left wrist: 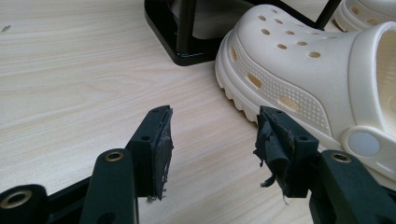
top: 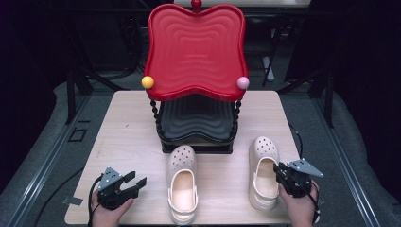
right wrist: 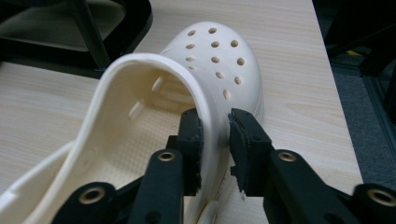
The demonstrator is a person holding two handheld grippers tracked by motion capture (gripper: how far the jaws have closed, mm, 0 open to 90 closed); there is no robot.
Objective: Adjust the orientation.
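The right gripper point(right wrist: 215, 135) is clamped on the side wall of the right cream clog point(top: 263, 170), which lies near the table's point(top: 132, 123) right front edge. The foam looks light and springy, so the thin collar rim suits pinching. The left gripper point(left wrist: 212, 135), jaws apart, hovers beside the left clog point(top: 182, 189) at the front edge.

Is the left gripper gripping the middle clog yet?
No, the left gripper stands open beside the middle clog, with bare table between its jaws.
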